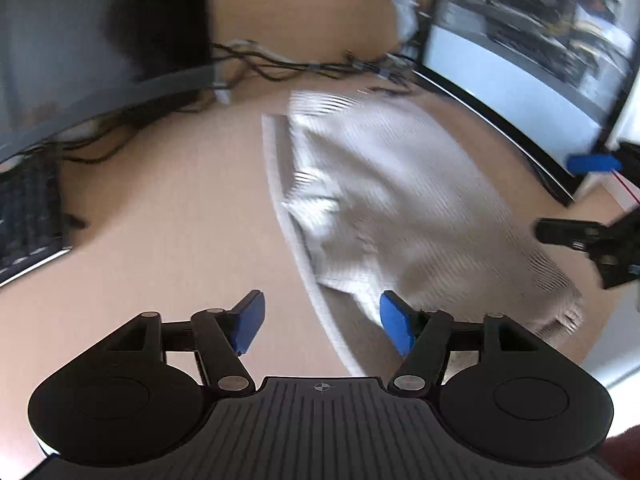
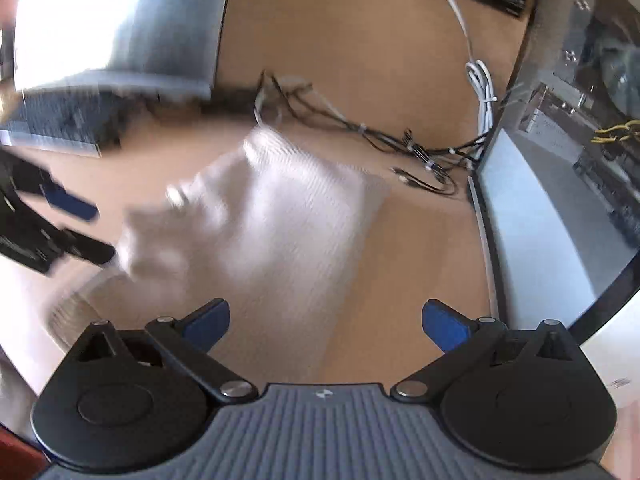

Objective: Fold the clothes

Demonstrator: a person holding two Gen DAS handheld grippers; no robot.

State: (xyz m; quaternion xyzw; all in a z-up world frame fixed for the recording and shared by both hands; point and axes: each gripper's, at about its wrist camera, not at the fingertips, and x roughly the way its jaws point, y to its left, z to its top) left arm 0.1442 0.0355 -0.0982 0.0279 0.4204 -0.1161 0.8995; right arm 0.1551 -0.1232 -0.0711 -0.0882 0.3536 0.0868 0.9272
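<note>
While both views are smeared by motion, we can make out the pale ribbed garment [image 1: 404,200] lying flat on the tan surface [image 1: 180,200], doubled over itself with a lower layer's edge showing along its left side. Our left gripper [image 1: 322,322] hovers at the near corner with its jaws apart and nothing between them; one blue pad sits just over the cloth's edge, which we read as a fold just laid down. Our right gripper [image 2: 326,326] hangs above the garment's other side, jaws spread wide and empty too. We judge both are parked clear so the cloth can settle. Monitors [image 1: 520,60], a keyboard [image 1: 28,220] and a tangle of cables [image 2: 420,148] crowd the back, probably why the garment sits in the open middle.
</note>
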